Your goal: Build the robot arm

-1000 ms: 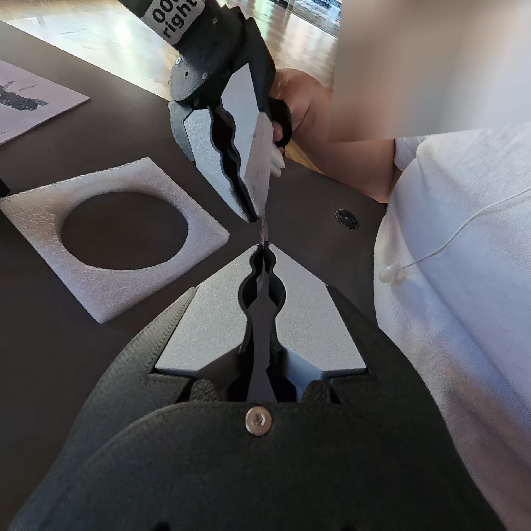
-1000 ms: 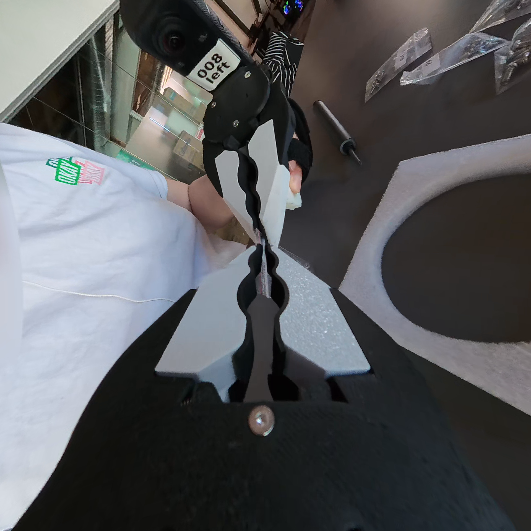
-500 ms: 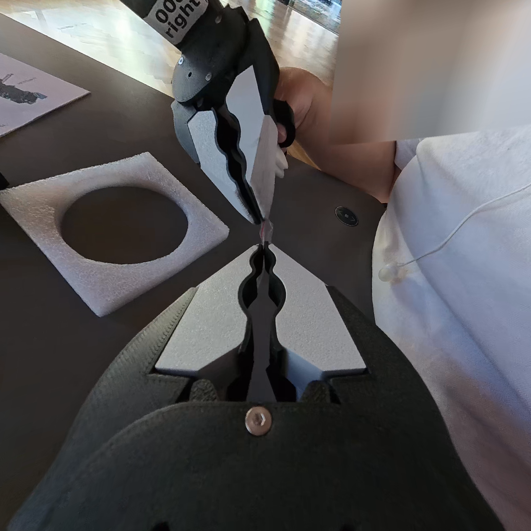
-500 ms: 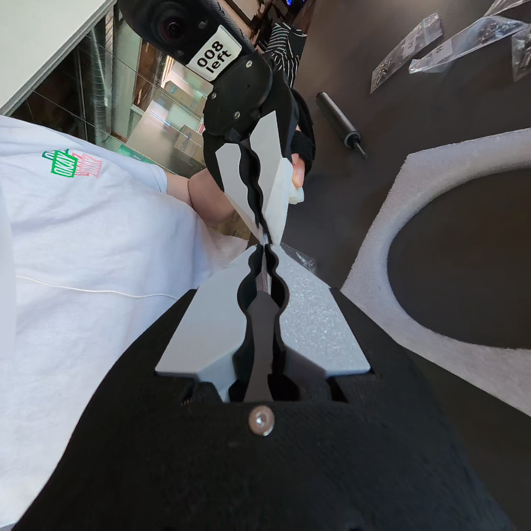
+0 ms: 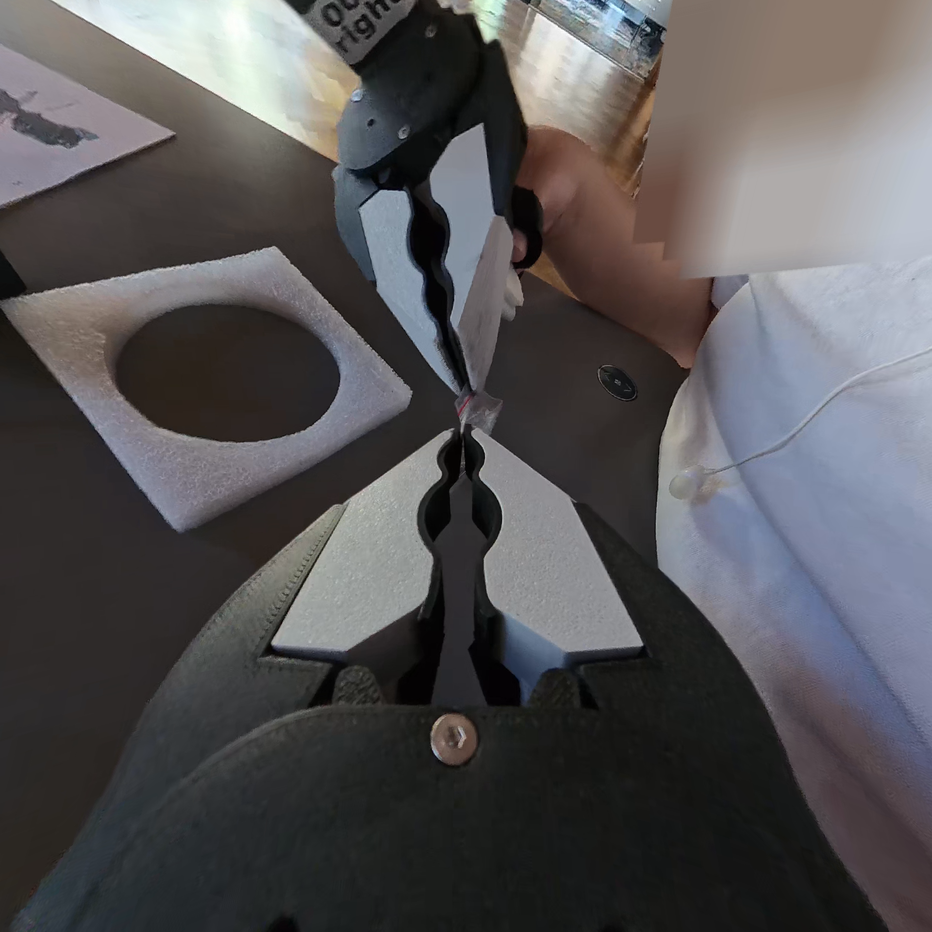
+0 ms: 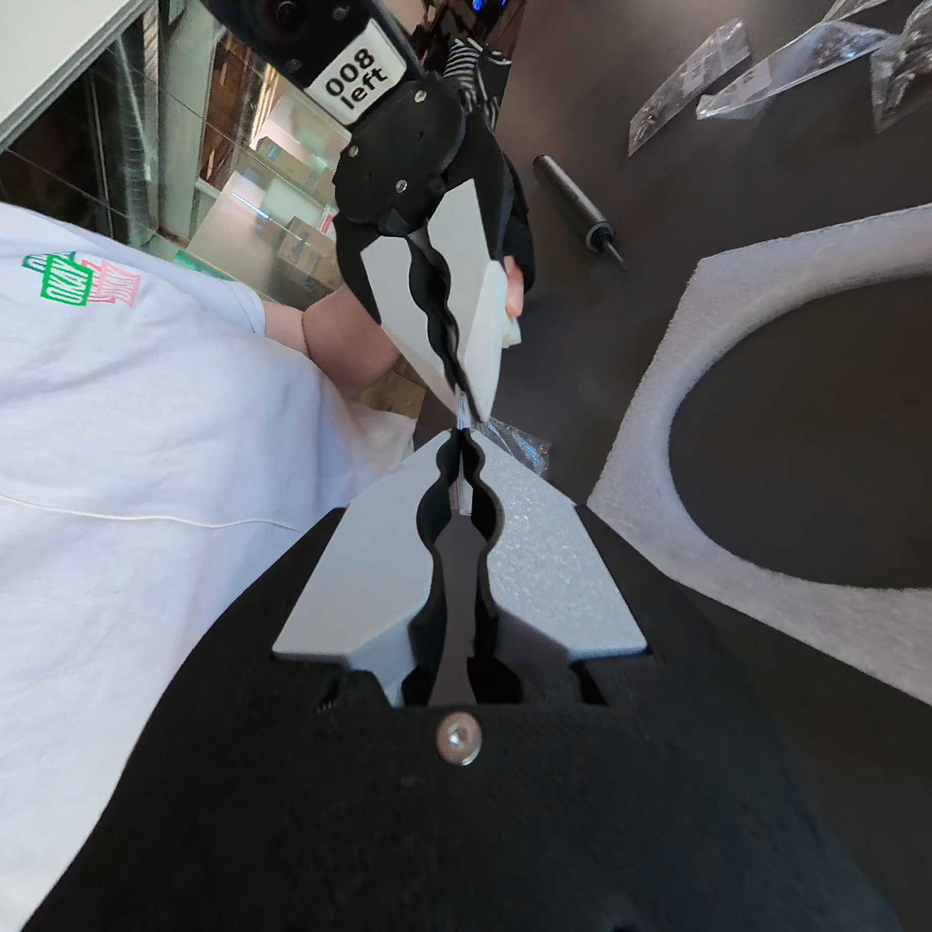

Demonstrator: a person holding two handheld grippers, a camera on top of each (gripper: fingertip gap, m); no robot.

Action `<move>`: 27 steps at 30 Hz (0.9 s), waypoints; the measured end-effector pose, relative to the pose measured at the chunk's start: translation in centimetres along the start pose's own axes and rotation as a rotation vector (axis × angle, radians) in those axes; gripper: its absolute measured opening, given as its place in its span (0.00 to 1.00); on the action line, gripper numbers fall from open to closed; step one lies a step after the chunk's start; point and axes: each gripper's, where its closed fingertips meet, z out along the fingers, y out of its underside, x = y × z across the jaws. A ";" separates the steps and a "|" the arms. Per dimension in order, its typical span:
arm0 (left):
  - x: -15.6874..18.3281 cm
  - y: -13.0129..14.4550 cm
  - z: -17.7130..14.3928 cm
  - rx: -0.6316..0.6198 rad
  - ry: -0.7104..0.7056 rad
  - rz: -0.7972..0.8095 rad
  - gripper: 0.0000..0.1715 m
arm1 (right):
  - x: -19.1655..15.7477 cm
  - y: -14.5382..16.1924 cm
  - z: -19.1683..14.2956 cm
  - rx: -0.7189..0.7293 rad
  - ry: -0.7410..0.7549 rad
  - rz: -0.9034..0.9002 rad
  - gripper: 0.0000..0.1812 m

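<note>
A small clear plastic bag (image 5: 480,407) with a red strip hangs above the dark table (image 5: 101,580), held between both grippers, which meet tip to tip. My left gripper (image 5: 463,434) is shut on one edge of the bag. My right gripper (image 5: 465,389) comes down from above and is shut on the other edge. In the right wrist view, my right gripper (image 6: 461,438) pinches the bag (image 6: 522,445), a strip of it showing between its fingers. The left gripper (image 6: 468,411) clamps the bag just beyond. What the bag holds is hidden.
A white foam square (image 5: 151,454) with a round hole lies on the table left of the grippers; it also shows in the right wrist view (image 6: 655,403). A black cylinder tool (image 6: 575,201) and clear parts bags (image 6: 756,65) lie beyond. A person's white shirt (image 5: 807,555) is close. Only a small space, under 4 cm, lies between the two pairs of fingers. My left gripper's tips are some 11 cm from the white foam square (image 5: 151,454). The right camera catches it too, in the right wrist view (image 6: 781,263).
Both grippers stay shut on the bag. The bag's crumpled body now shows beside the tips, where only a thin strip showed before. The right gripper has tilted slightly.
</note>
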 end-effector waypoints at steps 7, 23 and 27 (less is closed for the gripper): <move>-1.2 -1.3 -3.1 0.120 -0.113 -0.193 0.04 | 0.9 -0.1 -0.5 0.089 0.144 -0.044 0.00; -1.2 -0.6 -0.6 0.236 -0.090 -0.745 0.11 | 0.8 -0.6 0.4 0.224 0.337 -0.158 0.00; -1.1 -0.4 -0.1 0.246 -0.060 -0.812 0.07 | 1.3 -0.3 0.6 0.204 0.374 -0.172 0.00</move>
